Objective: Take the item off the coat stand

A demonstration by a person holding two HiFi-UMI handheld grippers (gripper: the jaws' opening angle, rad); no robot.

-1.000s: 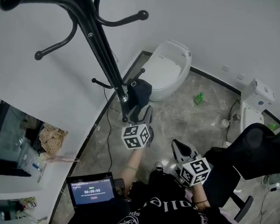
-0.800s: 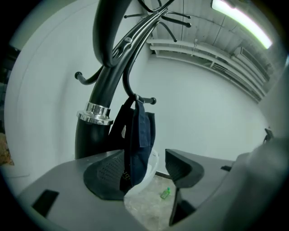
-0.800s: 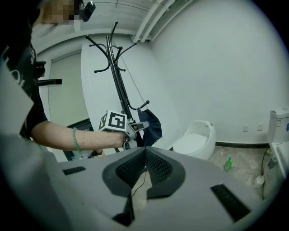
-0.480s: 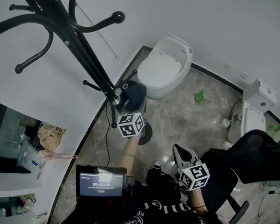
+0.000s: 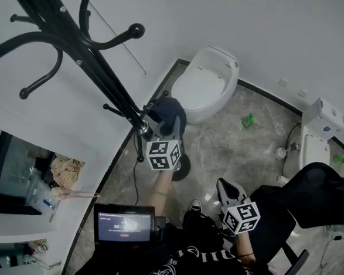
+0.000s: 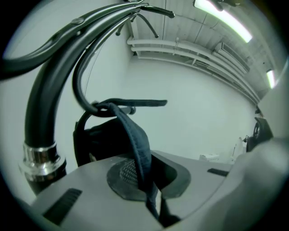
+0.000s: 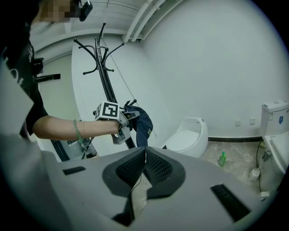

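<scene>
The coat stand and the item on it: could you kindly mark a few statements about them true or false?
1. The left gripper is shut on the dark blue item. True.
2. The item lies on the floor. False: it hangs on a low hook of the coat stand.
3. The right gripper grips the stand's pole. False: it is shut on nothing, well away from the stand.
4. A white toilet stands near the stand's base. True.

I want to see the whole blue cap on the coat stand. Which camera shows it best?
The right gripper view: the blue cap hangs there nearly whole, seen from the side. The head view shows only its top, partly behind the left tool. The left gripper view shows just a dark edge pinched in that tool.
</scene>
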